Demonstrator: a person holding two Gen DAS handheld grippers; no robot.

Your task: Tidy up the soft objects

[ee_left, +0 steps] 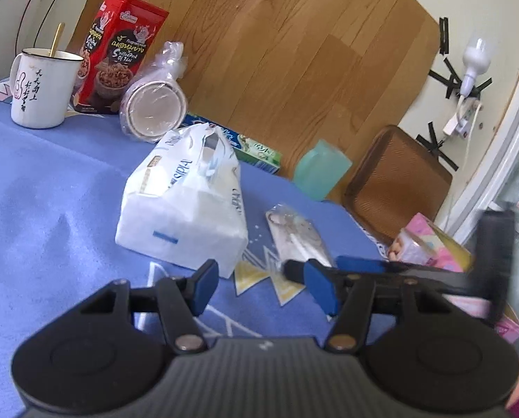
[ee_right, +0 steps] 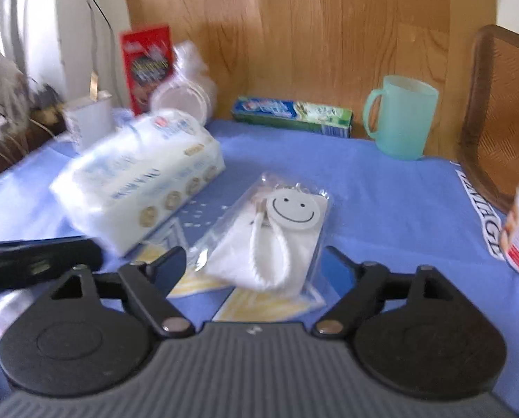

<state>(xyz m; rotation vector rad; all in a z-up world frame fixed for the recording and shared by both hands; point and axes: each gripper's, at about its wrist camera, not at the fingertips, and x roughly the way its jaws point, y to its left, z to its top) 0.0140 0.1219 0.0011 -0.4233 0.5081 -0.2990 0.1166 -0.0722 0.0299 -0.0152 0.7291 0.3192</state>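
Step in hand, as judged: approach phase, nothing gripped yet. The right hand-held gripper [ee_right: 250, 268] is held w/ jaws apart, just short of the smiley-face pouch [ee_right: 277, 240], a white cloth item w/ cord loop sealed in a clear bag, lying flat on the blue cloth of the worktop [ee_right: 399, 188]. The bag's near end is seen between the two blue pads [ee_right: 170, 266] in the right wrist view, but whether it is touched cannot be told; right view is blurred.

The left hand-held gripper [ee_left: 264, 285] is likewise held apart & empty, near the front corner of the tissue pack [ee_left: 186, 209], a soft white plastic-wrapped block lying just left of the pouch. No contact is seen there.

Hard items are ranged along the wood-grain back wall: enamel mug w/ spoon [ee_left: 40, 87], red snack box [ee_left: 120, 52], wrapped paper cups [ee_left: 155, 104], toothpaste box [ee_right: 292, 116], green plastic mug [ee_right: 400, 116]. These are prob. not part of the job.

Next move, as judged: right jaws to be eased fwd & lowered so the pouch is taken across its narrow end, then closed gently, since the slick bag may slide on the cloth. The tissue pack will prob. squash under grip, so a hold across its short side is called for. Where the soft things are meant to go isn't shown.
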